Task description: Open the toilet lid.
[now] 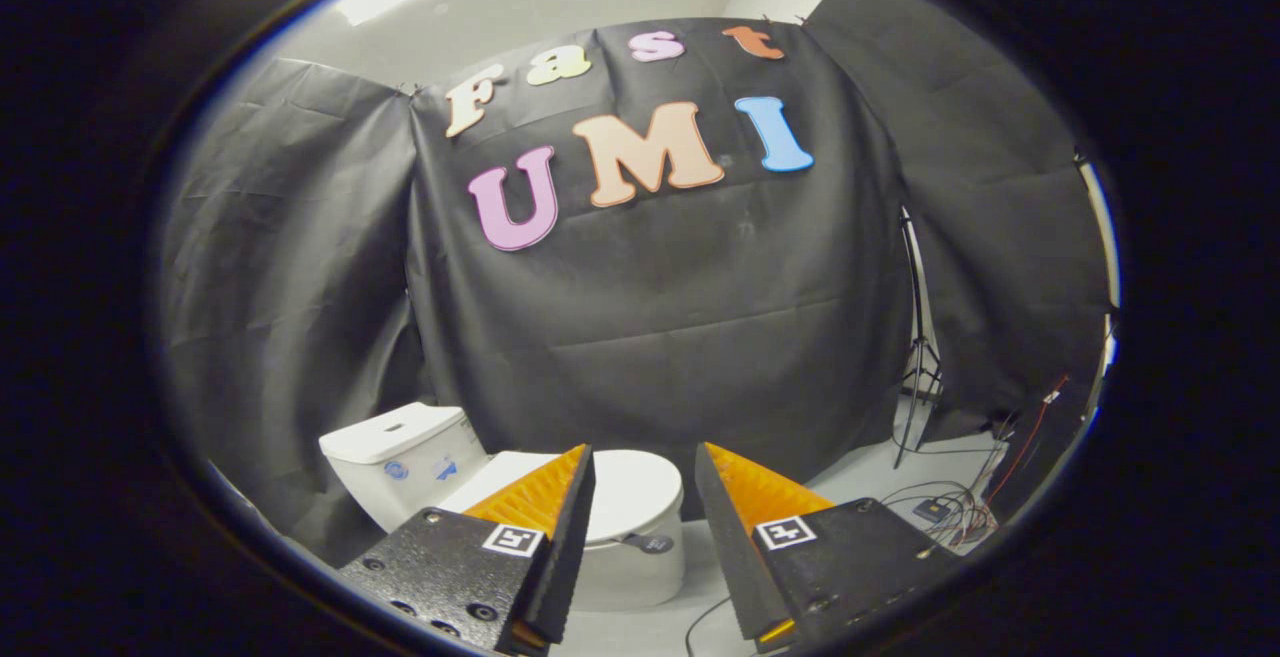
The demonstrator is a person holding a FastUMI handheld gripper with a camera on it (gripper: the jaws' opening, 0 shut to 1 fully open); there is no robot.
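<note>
Beyond the fingertips, low against the black cloth wall, a white toilet sits with its lid (640, 497) lying flat and closed on the bowl. Its long axis runs from the tank (400, 457) at the rear left toward the front at the right. The gripper (645, 467) hovers apart from it, jaws spread and empty. Cables (940, 512) and a stand (915, 357) lie on the floor at right.

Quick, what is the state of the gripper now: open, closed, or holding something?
Gripper: open, holding nothing; the closed toilet lid lies beyond its fingers.
</note>
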